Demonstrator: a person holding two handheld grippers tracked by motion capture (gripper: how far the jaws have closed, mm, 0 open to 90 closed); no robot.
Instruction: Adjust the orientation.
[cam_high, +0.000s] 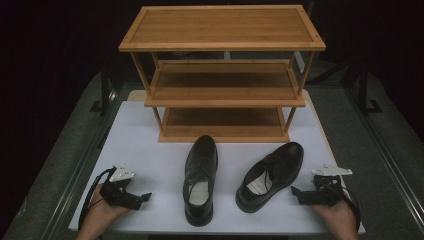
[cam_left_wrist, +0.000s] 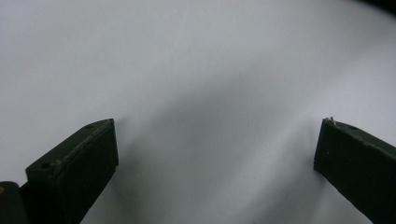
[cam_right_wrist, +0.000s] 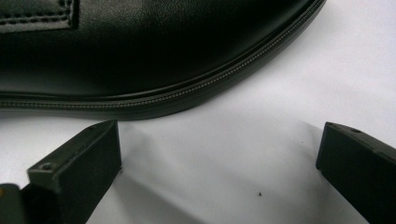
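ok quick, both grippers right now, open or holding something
left gripper: open, nothing between the jaws.
right gripper: open, empty, close to the right shoe.

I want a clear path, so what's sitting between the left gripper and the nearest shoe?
Nothing: in the high view only bare white table top lies between the left gripper and the left shoe.

Just beyond the right gripper (cam_right_wrist: 219, 154) jaws lies a shoe (cam_right_wrist: 140, 51) of smooth black leather with a soft gloss, stitched seams and a finely ribbed welt along its sole. Beneath and between both pairs of jaws the table (cam_left_wrist: 196, 70) is matt white and smooth. The jaws look like matt black plastic. Farther off, the shelf rack (cam_high: 222, 27) is warm satin-finished wood
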